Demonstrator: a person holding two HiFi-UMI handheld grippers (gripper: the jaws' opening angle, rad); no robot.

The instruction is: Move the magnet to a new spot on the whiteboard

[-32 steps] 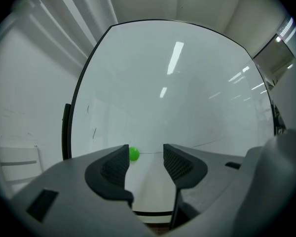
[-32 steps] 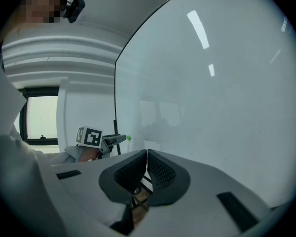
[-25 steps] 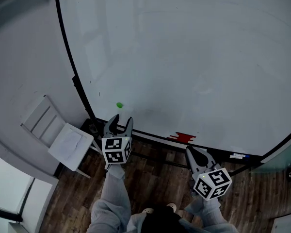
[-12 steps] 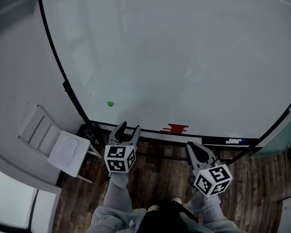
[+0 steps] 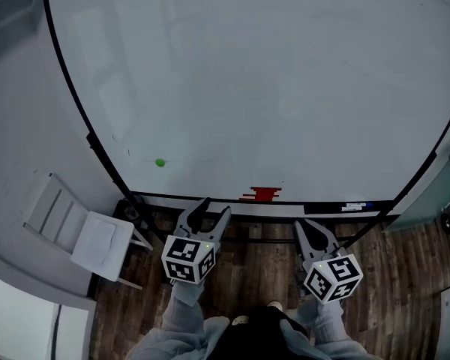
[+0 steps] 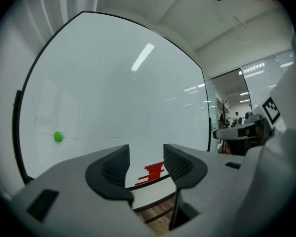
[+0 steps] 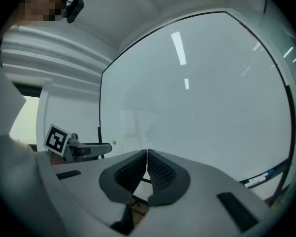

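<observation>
Magnet [image 5: 160, 163] clings low-left on the whiteboard [image 5: 247, 66]; my left gripper [image 5: 215, 205], spread and empty, and right gripper [image 5: 307, 225], pressed together, hang apart from it. Either relocated or awaiting pickup.

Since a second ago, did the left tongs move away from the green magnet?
Yes. The left tongs drew back from the whiteboard: their tips were at its bottom edge near the green magnet, and now sit below that edge.

The whiteboard [image 5: 285, 66] bears a green magnet [image 5: 160, 163] near its lower left.
</observation>
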